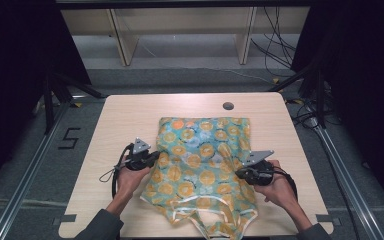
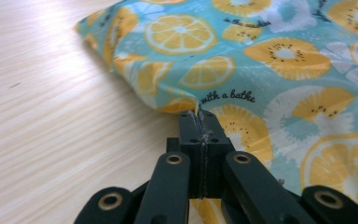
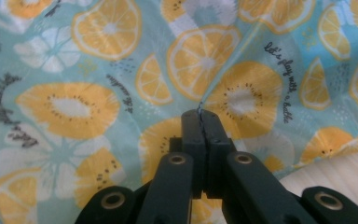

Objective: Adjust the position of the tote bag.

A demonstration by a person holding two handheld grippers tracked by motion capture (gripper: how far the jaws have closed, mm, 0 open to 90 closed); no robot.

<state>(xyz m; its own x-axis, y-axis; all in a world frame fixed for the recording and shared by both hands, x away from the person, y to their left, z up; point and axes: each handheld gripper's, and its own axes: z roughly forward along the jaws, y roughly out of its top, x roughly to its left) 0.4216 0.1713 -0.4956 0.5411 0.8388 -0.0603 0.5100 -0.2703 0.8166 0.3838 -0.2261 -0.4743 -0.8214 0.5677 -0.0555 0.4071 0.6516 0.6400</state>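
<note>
A teal garment printed with orange citrus slices (image 1: 200,160) lies spread on the wooden table (image 1: 130,115), its white-trimmed straps hanging at the near edge. My left gripper (image 1: 152,159) is at the garment's left edge; in the left gripper view its jaws are shut on a pinched fold of the cloth (image 2: 261,70) at the tip (image 2: 198,114). My right gripper (image 1: 241,172) is at the garment's right side; in the right gripper view its jaws are closed on a raised crease of the fabric (image 3: 74,107) at the tip (image 3: 200,113).
A round grommet hole (image 1: 228,106) sits near the table's far edge. Aluminium frame rails (image 1: 25,170) run along both sides of the table. Cables (image 1: 275,50) lie on the floor behind, in front of a wooden shelf unit (image 1: 180,30).
</note>
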